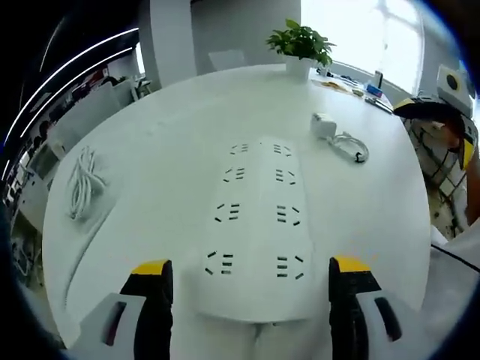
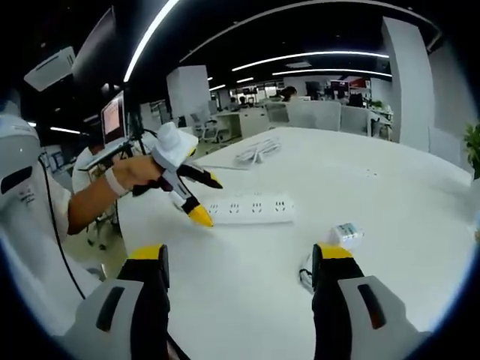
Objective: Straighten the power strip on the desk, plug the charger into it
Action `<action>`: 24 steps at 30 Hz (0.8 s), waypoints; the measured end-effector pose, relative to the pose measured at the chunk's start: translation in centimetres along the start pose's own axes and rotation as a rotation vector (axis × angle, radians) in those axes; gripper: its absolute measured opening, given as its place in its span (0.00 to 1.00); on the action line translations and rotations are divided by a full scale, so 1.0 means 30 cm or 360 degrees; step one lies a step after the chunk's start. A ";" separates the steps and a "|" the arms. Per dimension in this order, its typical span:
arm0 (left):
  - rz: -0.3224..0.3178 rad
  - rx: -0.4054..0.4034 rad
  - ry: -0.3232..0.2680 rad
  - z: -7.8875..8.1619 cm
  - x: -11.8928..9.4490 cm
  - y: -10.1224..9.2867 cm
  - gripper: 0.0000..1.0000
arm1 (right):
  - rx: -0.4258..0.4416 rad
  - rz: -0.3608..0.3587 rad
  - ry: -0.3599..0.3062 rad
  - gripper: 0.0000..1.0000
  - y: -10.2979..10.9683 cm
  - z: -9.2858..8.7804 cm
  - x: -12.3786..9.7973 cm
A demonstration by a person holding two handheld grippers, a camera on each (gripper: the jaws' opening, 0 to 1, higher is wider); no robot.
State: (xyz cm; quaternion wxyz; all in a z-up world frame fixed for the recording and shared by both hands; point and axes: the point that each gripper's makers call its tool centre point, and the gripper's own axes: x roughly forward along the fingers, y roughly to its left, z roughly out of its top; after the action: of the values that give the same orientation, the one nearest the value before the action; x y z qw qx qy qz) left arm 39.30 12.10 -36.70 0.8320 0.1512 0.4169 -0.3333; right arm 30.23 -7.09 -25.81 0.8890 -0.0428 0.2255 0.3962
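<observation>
A white power strip (image 1: 259,225) with two rows of sockets lies flat on the round white desk (image 1: 150,150). Its near end sits between the jaws of my left gripper (image 1: 251,274), which is open, with a gap on each side. The white charger (image 1: 324,124) and its coiled cable (image 1: 351,146) lie beyond the strip's far right corner. In the right gripper view a hand holds the left gripper (image 2: 207,199) at the strip's (image 2: 251,208) left end. My right gripper (image 2: 240,255) hovers open over bare desk, with the charger (image 2: 345,235) just right of it.
A bundle of white cable (image 1: 82,184) lies at the desk's left edge and appears far back as the cable bundle (image 2: 257,152) in the right gripper view. A potted plant (image 1: 300,45) stands at the far edge. A person's arm (image 2: 90,199) reaches in from the left.
</observation>
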 end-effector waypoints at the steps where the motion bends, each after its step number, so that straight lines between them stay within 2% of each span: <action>1: 0.0005 0.0006 0.0018 -0.006 0.003 0.001 0.85 | 0.0004 0.0001 0.0002 0.77 0.000 -0.002 0.001; 5: 0.0063 0.0049 0.0102 -0.023 0.001 0.025 0.82 | 0.0012 0.0003 0.0003 0.77 0.001 -0.007 0.001; 15: 0.0028 0.0041 0.0135 -0.024 0.007 -0.009 0.80 | 0.0020 0.0020 0.0006 0.77 0.004 -0.012 0.006; 22: -0.0024 0.0069 0.0151 -0.028 0.005 -0.041 0.71 | 0.0024 0.0036 -0.0003 0.77 0.010 -0.009 0.009; 24: -0.0031 0.0069 0.0153 -0.029 0.004 -0.045 0.71 | 0.0023 0.0040 -0.0005 0.77 0.012 -0.009 0.009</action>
State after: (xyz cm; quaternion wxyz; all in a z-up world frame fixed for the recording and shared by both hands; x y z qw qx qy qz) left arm 37.91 11.51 -37.30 0.8043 0.1809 0.4505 -0.3426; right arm 30.03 -6.71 -26.13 0.8846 -0.0329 0.2276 0.4058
